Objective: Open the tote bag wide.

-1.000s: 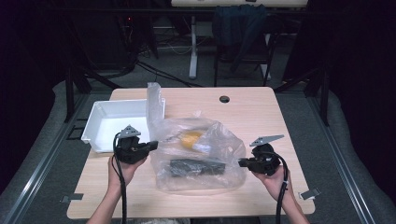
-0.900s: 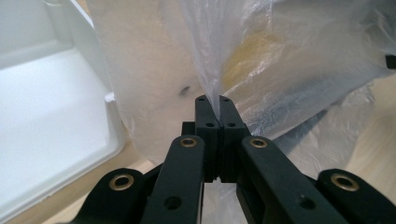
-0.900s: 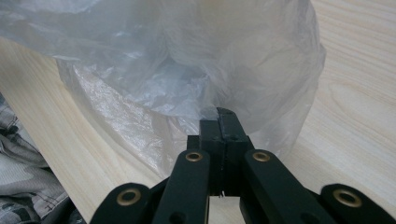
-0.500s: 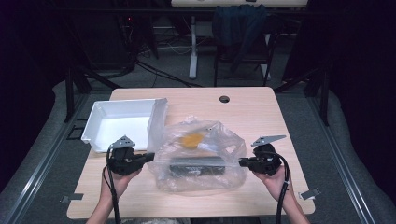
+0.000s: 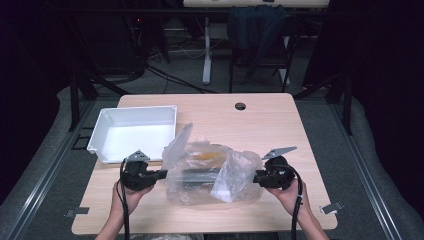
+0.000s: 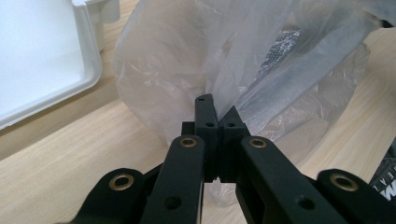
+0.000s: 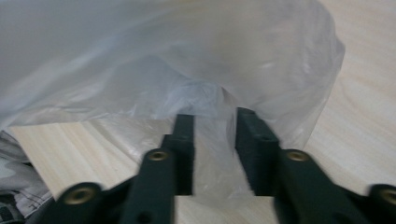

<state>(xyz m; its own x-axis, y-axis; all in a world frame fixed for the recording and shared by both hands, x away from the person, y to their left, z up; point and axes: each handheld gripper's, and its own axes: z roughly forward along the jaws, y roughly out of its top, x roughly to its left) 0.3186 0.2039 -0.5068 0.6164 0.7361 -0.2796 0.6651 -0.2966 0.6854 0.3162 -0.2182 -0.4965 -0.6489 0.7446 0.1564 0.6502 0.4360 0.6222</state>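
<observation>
A clear plastic bag (image 5: 210,170) lies crumpled in the middle of the wooden table, with a dark long object (image 5: 200,176) and something orange (image 5: 205,156) inside it. My left gripper (image 5: 162,174) is at the bag's left edge, shut on a pinch of the film (image 6: 215,109). In the left gripper view the bag (image 6: 187,56) bulges just beyond the jaws. My right gripper (image 5: 256,177) is at the bag's right edge. Its jaws have just been opening (image 7: 215,126); the bag's film (image 7: 187,60) hangs loose between them, and the pads stand apart from it.
An empty white tray (image 5: 100,140) sits at the table's back left, close to the bag's left side, and its corner (image 6: 88,70) is near my left gripper. A small round hole (image 5: 240,106) marks the far middle of the table. Dark floor and chair legs lie beyond.
My left gripper came down and nearer the table's front edge with the bag's edge, so the raised flap sank. The right gripper stayed in place, and a fold of the bag's right side now stands up.
</observation>
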